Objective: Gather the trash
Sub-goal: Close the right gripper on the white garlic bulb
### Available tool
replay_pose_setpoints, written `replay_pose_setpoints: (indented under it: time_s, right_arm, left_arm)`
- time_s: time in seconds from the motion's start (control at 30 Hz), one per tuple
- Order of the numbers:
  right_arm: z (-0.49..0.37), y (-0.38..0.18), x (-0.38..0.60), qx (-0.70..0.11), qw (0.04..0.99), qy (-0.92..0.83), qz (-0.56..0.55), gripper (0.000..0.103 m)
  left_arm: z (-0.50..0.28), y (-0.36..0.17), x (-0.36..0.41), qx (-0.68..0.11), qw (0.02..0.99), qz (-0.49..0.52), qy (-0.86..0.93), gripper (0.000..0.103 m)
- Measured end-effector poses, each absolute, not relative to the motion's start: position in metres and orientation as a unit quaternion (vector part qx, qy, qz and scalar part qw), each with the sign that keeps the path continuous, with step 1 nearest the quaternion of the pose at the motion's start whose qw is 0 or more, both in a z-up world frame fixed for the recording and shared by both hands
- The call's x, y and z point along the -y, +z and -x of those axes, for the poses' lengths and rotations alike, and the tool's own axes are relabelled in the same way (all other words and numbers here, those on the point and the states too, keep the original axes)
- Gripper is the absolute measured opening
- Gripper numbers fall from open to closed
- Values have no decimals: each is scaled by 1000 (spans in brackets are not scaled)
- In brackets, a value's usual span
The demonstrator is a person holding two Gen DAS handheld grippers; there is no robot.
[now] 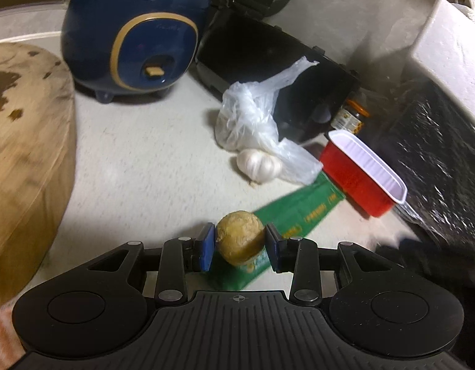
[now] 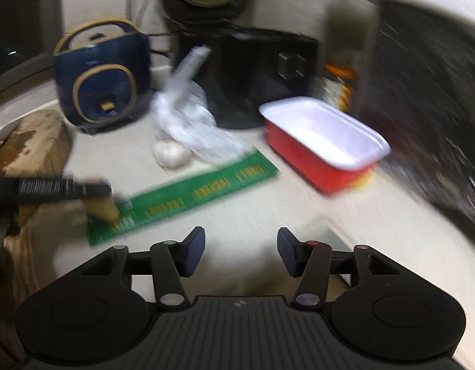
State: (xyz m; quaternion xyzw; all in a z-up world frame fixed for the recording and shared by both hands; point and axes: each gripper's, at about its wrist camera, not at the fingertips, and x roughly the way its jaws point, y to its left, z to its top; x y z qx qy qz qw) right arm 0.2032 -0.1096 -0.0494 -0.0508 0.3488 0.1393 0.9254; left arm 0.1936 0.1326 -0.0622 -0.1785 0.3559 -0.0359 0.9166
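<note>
My left gripper is shut on a round yellow-brown lump, its blue pads pressing on both sides. The lump hangs just over the near end of a flat green wrapper that lies on the pale counter. In the blurred right wrist view the same wrapper lies ahead and to the left, with the left gripper over its left end. My right gripper is open above bare counter with nothing between its fingers. A crumpled clear plastic bag and a red tray with a white inside lie beyond the wrapper.
A garlic bulb rests against the bag. Behind stand a blue rice cooker, a black appliance and a small jar. A thick wooden chopping block fills the left. A dark glossy surface runs along the right.
</note>
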Motion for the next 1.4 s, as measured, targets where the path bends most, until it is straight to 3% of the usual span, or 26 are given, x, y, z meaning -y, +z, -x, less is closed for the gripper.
replay_pose_setpoints:
  time_s: [0.53,0.6,0.87,1.4]
  right_arm:
    - [-354,-94,-4,-396,895,201,38,56]
    - [-360,-95,-6,-402,891,207,41,51]
    - [-307,-76,25,-397,880,258,37,50]
    - [-217,-98,70,-369,898,228,76,51]
  left_arm:
    - [-174,-73,-126,-374,912,165,-31,40]
    - [-174,-76,-123,-383,909,162,-31,40]
    - [-180,-81,-109,-389,912,130,-27,40]
    - [-182,-81,-97,-393,913,105,-24,40]
